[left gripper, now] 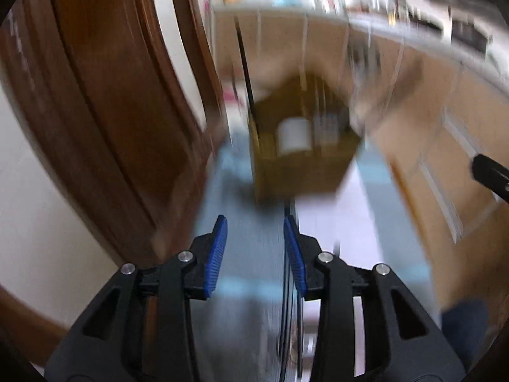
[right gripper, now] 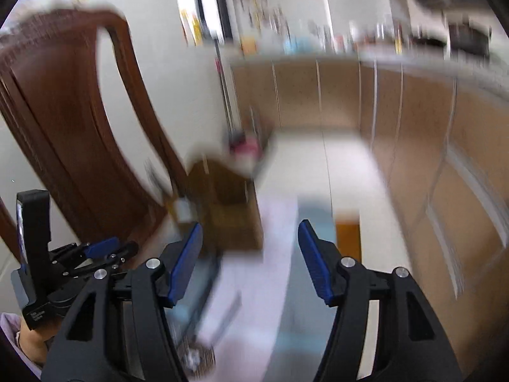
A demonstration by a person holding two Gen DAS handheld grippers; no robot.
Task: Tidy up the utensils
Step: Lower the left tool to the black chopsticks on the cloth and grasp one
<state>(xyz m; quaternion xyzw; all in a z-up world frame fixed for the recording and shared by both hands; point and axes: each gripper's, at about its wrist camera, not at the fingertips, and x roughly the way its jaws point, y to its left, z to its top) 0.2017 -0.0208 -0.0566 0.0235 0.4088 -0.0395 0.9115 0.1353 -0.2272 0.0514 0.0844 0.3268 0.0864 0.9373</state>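
the left gripper [left gripper: 255, 222] has its jaws apart at a moderate gap, with nothing between the blue pads [left gripper: 216, 256]. the right gripper [right gripper: 250, 227] has its jaws spread wider, also empty. both hang above a table [left gripper: 321, 222] covered in pale lilac and light blue, and neither touches anything.

heavy motion blur smears both views. in the left wrist view a brown wooden box [left gripper: 302, 146] stands further along the table, straight ahead of the jaws, with a white cylinder [left gripper: 294, 135] and some dark upright shapes inside; they may be utensils, but i cannot tell. in the right wrist view the same box [right gripper: 222, 203] sits just past the left jaw. near the bottom edge there, a blurred metallic thing [right gripper: 197, 356] lies on the table, cut off by the jaw. the left gripper [right gripper: 95, 251] shows at the left edge. a dark wooden chair back [right gripper: 63, 121] rises at the left, and tan cabinets [right gripper: 429, 159] run along the right.
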